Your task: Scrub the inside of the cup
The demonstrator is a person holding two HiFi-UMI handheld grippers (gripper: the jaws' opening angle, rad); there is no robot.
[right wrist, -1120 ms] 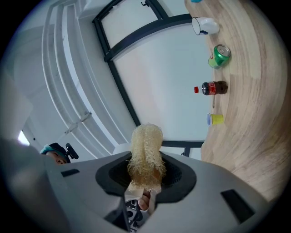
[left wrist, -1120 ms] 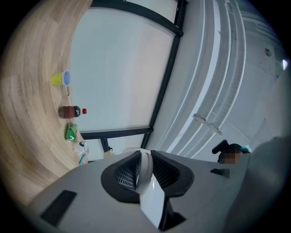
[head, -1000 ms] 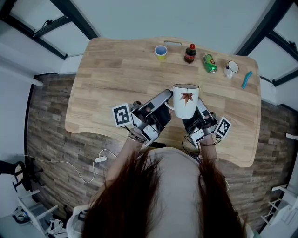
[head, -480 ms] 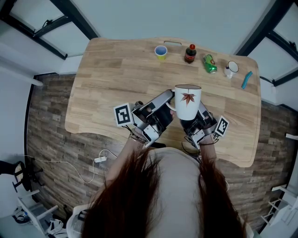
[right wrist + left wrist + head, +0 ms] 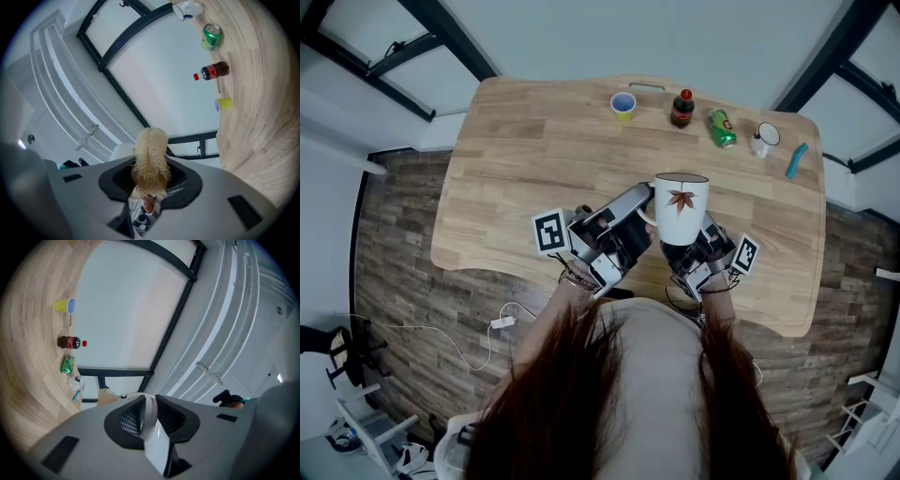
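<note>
1. Above the near half of the wooden table [image 5: 534, 159], I hold the cup [image 5: 680, 208] up in the air, clear of the tabletop and between my two grippers.
2. The cup is white with a red-brown leaf printed on the side facing my head. Its rim points away from me and its base points toward my body.
3. My left gripper [image 5: 641, 212] comes at the cup from the left. In the left gripper view its jaws are pressed together on the cup's white handle [image 5: 149, 420], which fills the narrow slot between the two dark pads.
4. My right gripper [image 5: 694, 247] sits just beneath the cup's base in the head view, close to my chest.
5. In the right gripper view its jaws are clamped on a pale, fibrous loofah scrubber [image 5: 150, 159]. The scrubber stands straight up out of the jaws with its frayed tip free, outside the cup.
6. A curved white surface shows just left of the scrubber in that view. I take it for the cup but cannot be sure.
7. Along the table's far edge, well apart from my grippers, stand a yellow cup [image 5: 623, 105] with a blue inside, a dark bottle [image 5: 682, 108] with a red cap, a green can [image 5: 721, 128] lying on its side, and a small white mug [image 5: 766, 137].
8. A blue tool [image 5: 796, 160] lies near the right edge, just beside the mug.
</note>
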